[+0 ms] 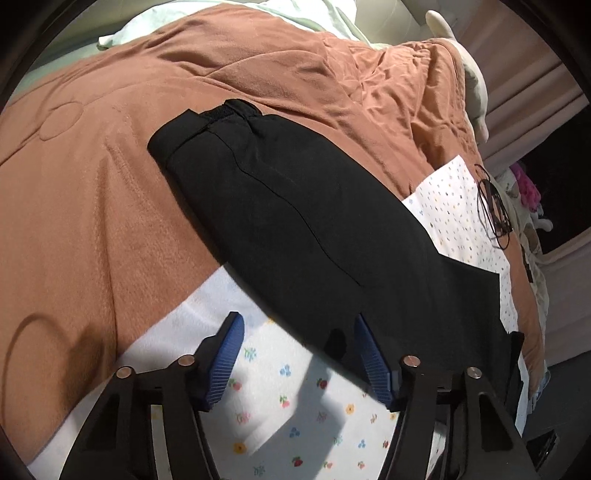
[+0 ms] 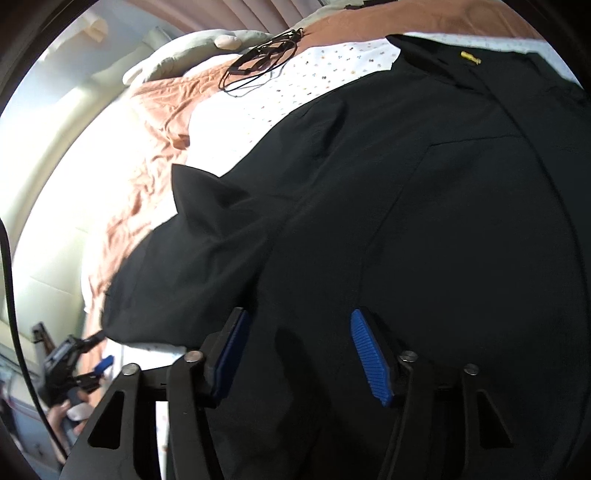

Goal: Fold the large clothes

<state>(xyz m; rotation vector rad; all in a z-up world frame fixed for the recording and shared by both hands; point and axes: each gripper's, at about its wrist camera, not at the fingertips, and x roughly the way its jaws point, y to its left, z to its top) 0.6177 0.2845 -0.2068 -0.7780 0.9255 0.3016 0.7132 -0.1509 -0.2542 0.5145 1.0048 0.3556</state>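
Observation:
A large black jacket [image 2: 424, 206] lies spread on a bed. One long sleeve [image 1: 280, 199] stretches across the brown blanket, its ribbed cuff [image 1: 229, 110] at the far end. My left gripper [image 1: 297, 325] is open, hovering above the floral sheet at the sleeve's near edge; its right finger sits at the black cloth. My right gripper [image 2: 295, 325] is open, just above the jacket's body, holding nothing. The left gripper also shows small at the lower left of the right wrist view [image 2: 99, 363]. A small yellow tag [image 2: 470, 58] sits near the jacket's collar.
A brown blanket [image 1: 92, 206] covers the bed over a white floral sheet [image 1: 295, 417]. A tangled black cord [image 2: 258, 61] lies on the sheet beyond the jacket. A grey plush toy [image 2: 207, 44] and a pale pillow [image 1: 229, 18] lie at the bed's far edge.

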